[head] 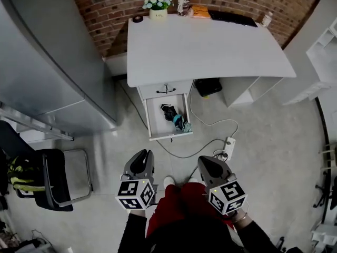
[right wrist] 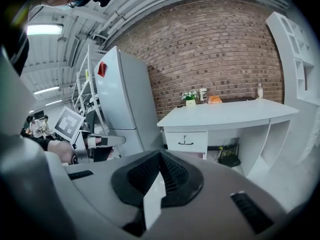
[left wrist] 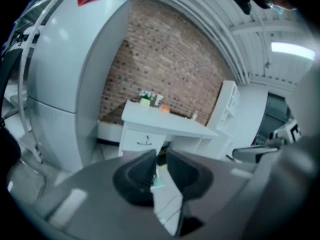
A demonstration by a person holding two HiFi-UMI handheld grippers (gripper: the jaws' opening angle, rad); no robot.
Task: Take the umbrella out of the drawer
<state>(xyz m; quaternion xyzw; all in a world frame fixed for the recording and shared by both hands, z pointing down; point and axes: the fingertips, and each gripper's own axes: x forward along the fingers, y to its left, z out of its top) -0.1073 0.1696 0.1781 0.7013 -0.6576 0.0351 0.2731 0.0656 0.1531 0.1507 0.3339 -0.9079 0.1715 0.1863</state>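
Fingers: left gripper slightly apart, right gripper seemingly together; umbrella in drawer.

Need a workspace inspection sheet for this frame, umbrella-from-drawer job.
Surface: white desk, top mostly bare; upper drawer closed.
Job's things: folded umbrella lies in the open lower drawer, untouched.
Clutter: flower pot, cup, orange packet, black flat item, bottle along the desk's back edge.
Grippers: left claw slightly open, empty; right claw shut, empty; both short of the drawer.
Cables: white cable runs over the floor to a power strip.
Surroundings: brick wall, grey fridge, black chair.
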